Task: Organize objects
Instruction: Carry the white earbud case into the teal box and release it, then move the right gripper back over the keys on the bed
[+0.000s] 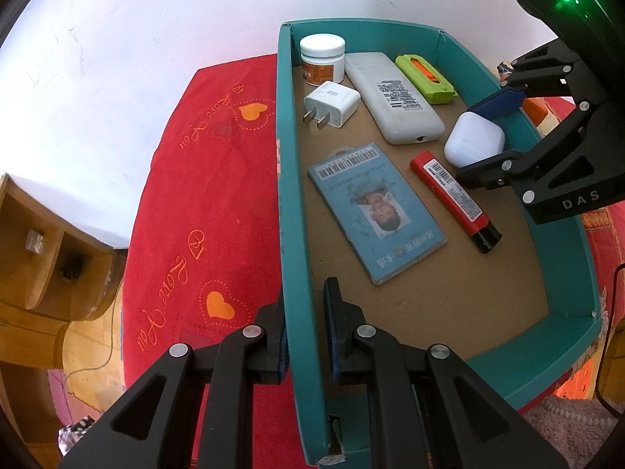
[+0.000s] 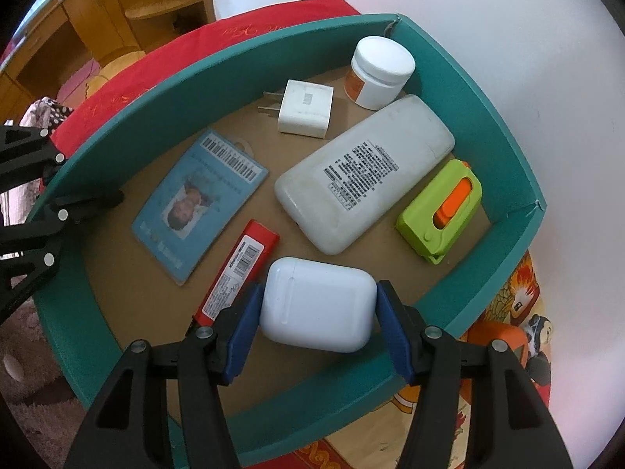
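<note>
A teal cardboard box (image 1: 291, 195) lies on a red cloth. My left gripper (image 1: 306, 332) is shut on the box's near left wall, one finger outside and one inside. My right gripper (image 2: 318, 312) is shut on a white earbud case (image 2: 318, 305), its blue pads pressing both sides, low inside the box by the right wall. In the left wrist view the right gripper (image 1: 488, 133) and the earbud case (image 1: 474, 138) show there too. Inside lie a blue ID card (image 1: 375, 211), a red lighter (image 1: 453, 199), a white remote (image 1: 394, 97), a charger plug (image 1: 332, 103), a white jar (image 1: 322, 58) and a green cutter (image 1: 425, 78).
The red cloth (image 1: 203, 195) has heart patterns and spreads left of the box. A wooden shelf unit (image 1: 35, 242) stands at the far left below a white wall. A black cable (image 1: 609, 312) hangs at the right, above a pink fluffy mat (image 1: 566, 430).
</note>
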A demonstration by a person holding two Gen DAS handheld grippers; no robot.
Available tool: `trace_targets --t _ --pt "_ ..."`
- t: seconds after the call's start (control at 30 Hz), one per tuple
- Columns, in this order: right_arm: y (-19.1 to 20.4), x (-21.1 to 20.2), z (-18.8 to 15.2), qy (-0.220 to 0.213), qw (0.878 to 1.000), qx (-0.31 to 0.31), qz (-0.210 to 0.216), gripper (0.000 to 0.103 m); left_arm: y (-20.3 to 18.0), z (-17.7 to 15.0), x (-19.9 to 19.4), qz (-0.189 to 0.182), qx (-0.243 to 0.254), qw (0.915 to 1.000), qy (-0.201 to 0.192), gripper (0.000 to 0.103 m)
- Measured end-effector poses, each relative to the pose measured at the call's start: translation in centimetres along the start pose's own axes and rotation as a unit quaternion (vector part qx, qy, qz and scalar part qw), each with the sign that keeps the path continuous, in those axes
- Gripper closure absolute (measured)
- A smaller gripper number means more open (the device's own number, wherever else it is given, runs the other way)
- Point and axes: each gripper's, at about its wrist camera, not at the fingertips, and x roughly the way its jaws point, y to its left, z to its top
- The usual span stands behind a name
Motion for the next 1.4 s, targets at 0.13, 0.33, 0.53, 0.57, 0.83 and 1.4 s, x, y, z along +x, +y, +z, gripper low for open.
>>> trace_targets --t 0.13,0.33,0.53,0.57,0.83,1.4 --pt "-0.3 -0.1 -0.1 -0.006 1.0 0.007 -0.003 0.044 0.0 0.0 0.0 0.0 0.0 1.0 0.0 0.089" --pt "-0.9 -0.9 -0.6 -0.022 0.999 0.036 0.005 0.042 0.0 0.0 0.0 -0.001 0.0 1.0 0.0 0.089" --pt "-0.7 -2.7 -1.5 -0.054 0.995 0.085 0.019 0.041 0.0 0.0 -0.1 -0.001 0.001 1.0 0.0 0.089" --pt "-1.3 -2.7 -1.8 -0.059 0.994 0.092 0.021 0.041 -0.1 0.0 0.0 -0.001 0.002 1.0 0.0 0.089" --pt "-1.9 -6.1 -5.4 -0.105 0.978 0.172 0.044 0.041 -0.1 0.0 0.0 -0.001 0.002 1.0 0.0 0.089" --pt "-7.2 -6.8 -18.0 -0.068 0.913 0.4 -0.028 0.041 -0.2 -0.1 0.0 -0.003 0.002 1.0 0.0 0.089"
